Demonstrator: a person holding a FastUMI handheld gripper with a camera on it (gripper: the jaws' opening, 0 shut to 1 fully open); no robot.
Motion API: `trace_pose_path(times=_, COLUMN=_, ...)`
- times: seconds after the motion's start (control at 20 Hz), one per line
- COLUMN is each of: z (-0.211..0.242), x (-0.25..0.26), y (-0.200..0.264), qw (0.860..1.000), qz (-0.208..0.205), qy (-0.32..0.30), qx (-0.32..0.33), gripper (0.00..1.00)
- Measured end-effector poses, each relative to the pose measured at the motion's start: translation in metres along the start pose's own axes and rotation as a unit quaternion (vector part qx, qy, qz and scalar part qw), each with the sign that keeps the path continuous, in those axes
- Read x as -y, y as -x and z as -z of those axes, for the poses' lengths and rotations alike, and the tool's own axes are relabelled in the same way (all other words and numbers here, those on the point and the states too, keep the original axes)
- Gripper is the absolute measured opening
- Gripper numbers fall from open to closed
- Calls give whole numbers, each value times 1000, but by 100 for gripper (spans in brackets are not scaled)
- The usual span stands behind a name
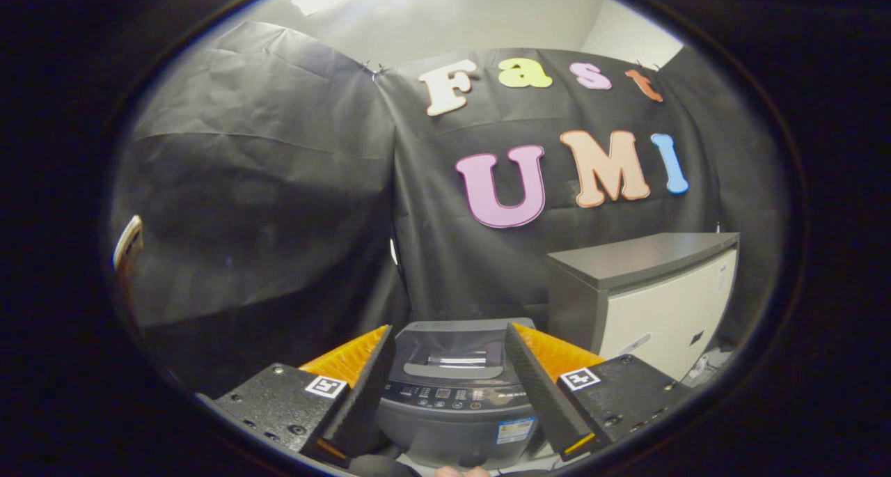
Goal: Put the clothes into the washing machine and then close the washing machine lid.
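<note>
A small grey top-loading washing machine [456, 393] stands just ahead of my gripper [449, 345], framed between its two fingers. Its lid [452, 348] lies flat, down on the top, with a handle recess in it, and a row of buttons runs along the front panel [452, 395]. My gripper is open, its fingers spread wide with nothing between them and held above the machine's front. No clothes show in this view.
A grey and white cabinet [654, 303] stands to the right of the washing machine, taller than it. Black cloth walls [264, 205] close the booth behind and to the left. A fingertip of a person's hand [463, 471] shows below the machine.
</note>
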State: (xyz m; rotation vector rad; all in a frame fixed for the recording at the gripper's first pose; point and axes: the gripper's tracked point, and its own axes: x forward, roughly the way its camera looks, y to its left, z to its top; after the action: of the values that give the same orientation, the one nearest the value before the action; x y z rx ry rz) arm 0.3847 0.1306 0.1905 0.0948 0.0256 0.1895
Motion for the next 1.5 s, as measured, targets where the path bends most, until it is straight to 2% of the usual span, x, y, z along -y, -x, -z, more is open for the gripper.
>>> trace_pose_path(times=0.2, z=7, x=7, y=28, qw=1000, qz=15, qy=26, qx=7, gripper=96)
trace_pose_path(times=1.0, z=72, x=56, y=109, qw=997, qz=76, qy=-22, qx=-12, gripper=96)
trace_pose_path(times=1.25, z=63, x=67, y=125, qw=995, qz=90, qy=-31, qx=-1, gripper=96)
trace_pose_path(times=1.5, z=58, x=70, y=137, qw=995, qz=99, qy=-14, qx=9, gripper=96)
